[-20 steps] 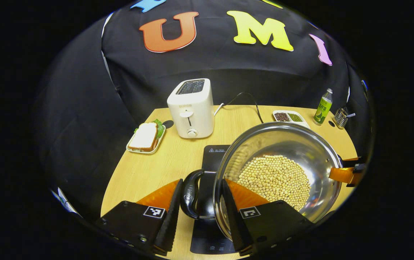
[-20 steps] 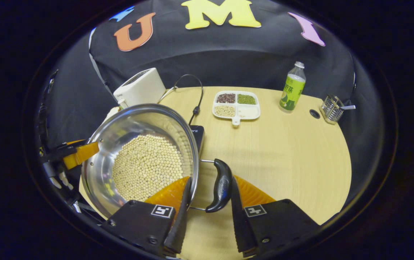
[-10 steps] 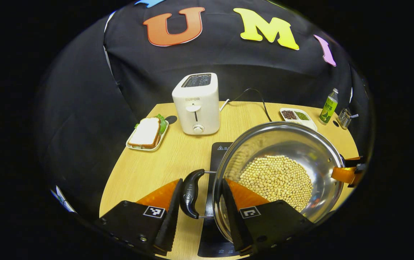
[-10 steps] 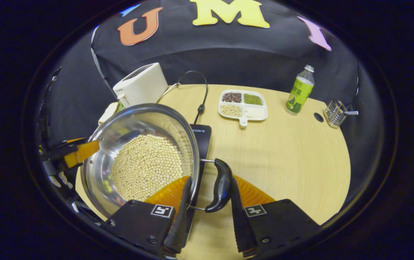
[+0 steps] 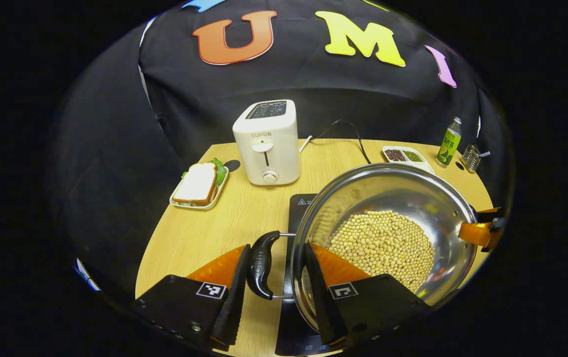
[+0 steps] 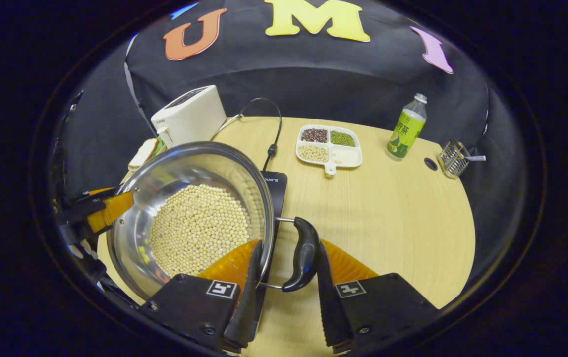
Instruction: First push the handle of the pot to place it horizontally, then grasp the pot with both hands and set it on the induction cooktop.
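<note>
A steel pot (image 5: 388, 193) holding pale beans (image 5: 383, 245) hangs between both grippers, above the black induction cooktop (image 5: 300, 208). My left gripper (image 5: 274, 297) is shut on the pot's black left handle (image 5: 260, 265), with one finger outside the handle and the other at the pot's rim. In the right gripper view my right gripper (image 6: 284, 297) is shut the same way on the other black handle (image 6: 304, 253). The pot (image 6: 185, 168) covers most of the cooktop (image 6: 274, 183). The left gripper (image 6: 100, 210) shows at the pot's far side.
A white toaster (image 5: 266, 144) and a plate with a sandwich (image 5: 197, 183) stand at the back left. A divided dish of beans (image 6: 330, 148), a green bottle (image 6: 405, 128) and a wire holder (image 6: 455, 158) stand at the back right. A black cable (image 6: 271, 144) runs to the cooktop.
Both grippers have carried the pot a little way over the table, still shut on its handles. More of the cooktop's edge now shows beside the pot in the right gripper view.
</note>
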